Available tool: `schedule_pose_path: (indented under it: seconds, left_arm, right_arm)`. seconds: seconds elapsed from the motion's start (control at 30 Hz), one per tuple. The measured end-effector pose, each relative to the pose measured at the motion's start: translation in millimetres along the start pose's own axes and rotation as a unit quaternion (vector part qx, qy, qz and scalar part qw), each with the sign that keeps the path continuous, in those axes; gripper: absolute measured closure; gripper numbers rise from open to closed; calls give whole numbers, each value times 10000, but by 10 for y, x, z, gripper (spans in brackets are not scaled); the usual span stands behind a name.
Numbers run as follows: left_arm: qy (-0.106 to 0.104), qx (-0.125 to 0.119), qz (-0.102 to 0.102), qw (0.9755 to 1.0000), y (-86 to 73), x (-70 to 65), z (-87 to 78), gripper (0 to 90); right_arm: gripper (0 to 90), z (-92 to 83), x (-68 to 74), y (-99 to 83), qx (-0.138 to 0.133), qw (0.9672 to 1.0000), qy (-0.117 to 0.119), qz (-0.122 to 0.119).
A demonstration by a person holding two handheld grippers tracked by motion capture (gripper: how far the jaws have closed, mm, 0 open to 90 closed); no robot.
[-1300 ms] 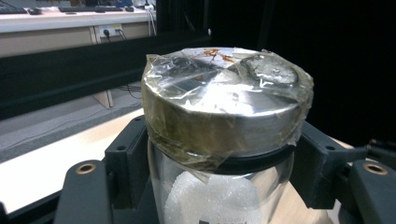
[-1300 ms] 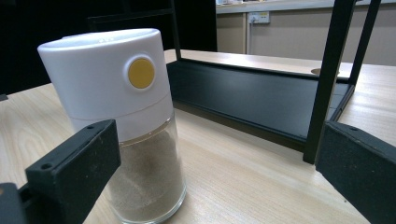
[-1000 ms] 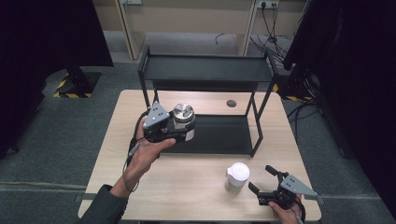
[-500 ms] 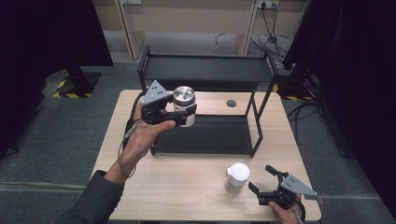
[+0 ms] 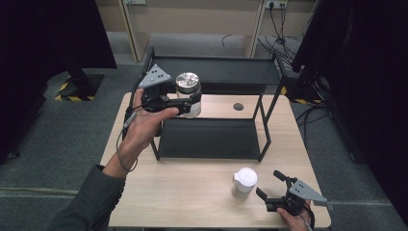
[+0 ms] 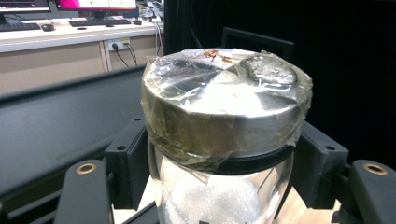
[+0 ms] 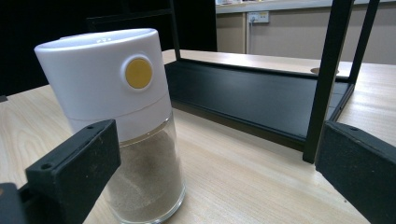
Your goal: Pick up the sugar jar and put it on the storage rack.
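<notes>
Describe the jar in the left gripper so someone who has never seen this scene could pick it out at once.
Start at the black two-tier shelf on the wooden table. At its left end, level with the top tier, the left gripper clamps a clear glass jar below its lid. Its tape-wrapped silver metal lid sets it apart from the white-capped shaker standing on the table in front of the right gripper.

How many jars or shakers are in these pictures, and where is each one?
2. A glass jar with a metal lid is held in the left gripper above the black rack. A white-capped shaker stands on the table near the right gripper.
</notes>
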State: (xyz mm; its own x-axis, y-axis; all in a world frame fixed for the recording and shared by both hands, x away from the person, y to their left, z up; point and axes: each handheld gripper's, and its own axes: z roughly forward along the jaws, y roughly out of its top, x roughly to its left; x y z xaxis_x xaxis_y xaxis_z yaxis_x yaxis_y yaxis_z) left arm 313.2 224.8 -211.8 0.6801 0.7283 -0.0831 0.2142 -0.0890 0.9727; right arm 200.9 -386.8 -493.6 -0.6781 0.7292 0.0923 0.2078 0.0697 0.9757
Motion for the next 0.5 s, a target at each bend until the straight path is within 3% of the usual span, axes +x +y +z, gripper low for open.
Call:
schedule_pose_path:
  seconds: [0.5]
  left_arm:
    - [392, -28, 11, 9992, 337, 23, -17, 310]
  right_arm:
    - [5, 1, -1, 1, 4, 10000, 3, 2]
